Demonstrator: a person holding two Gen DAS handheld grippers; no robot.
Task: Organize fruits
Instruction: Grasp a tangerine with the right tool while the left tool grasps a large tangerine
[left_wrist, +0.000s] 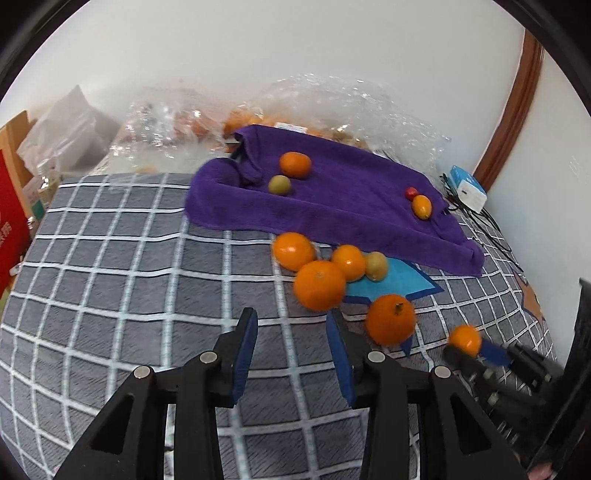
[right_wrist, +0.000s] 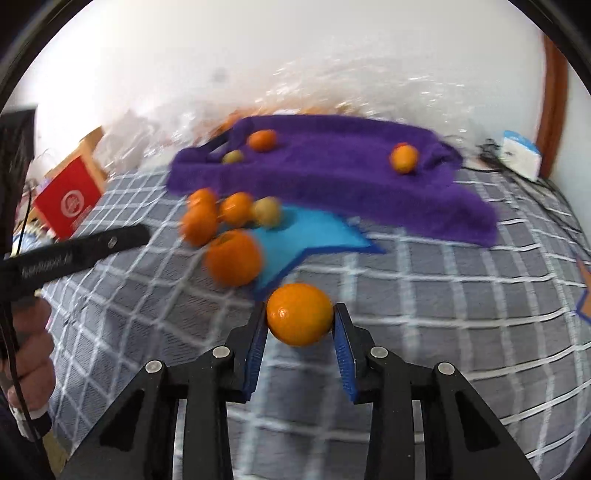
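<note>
Several mandarins (left_wrist: 319, 284) and a greenish fruit (left_wrist: 376, 265) lie clustered on the grey checked cloth (left_wrist: 129, 258), just past my left gripper (left_wrist: 291, 321), which is open and empty. A purple towel (left_wrist: 351, 221) behind them carries a mandarin (left_wrist: 294, 164), a green fruit (left_wrist: 279, 184), a small red fruit (left_wrist: 411, 192) and a small orange one (left_wrist: 422, 206). My right gripper (right_wrist: 300, 312) is shut on a mandarin (right_wrist: 299, 314), both blue pads (right_wrist: 341, 343) against its sides; this mandarin (left_wrist: 464, 339) also shows low on the right in the left wrist view.
Clear plastic bags (left_wrist: 332, 99) holding more fruit lie against the back wall. A white charger box (left_wrist: 467, 188) with black cables sits at the right, a red box (right_wrist: 68, 201) at the left. A blue star patch (right_wrist: 306, 240) marks the cloth. A hand (right_wrist: 29, 350) holds the left gripper's handle.
</note>
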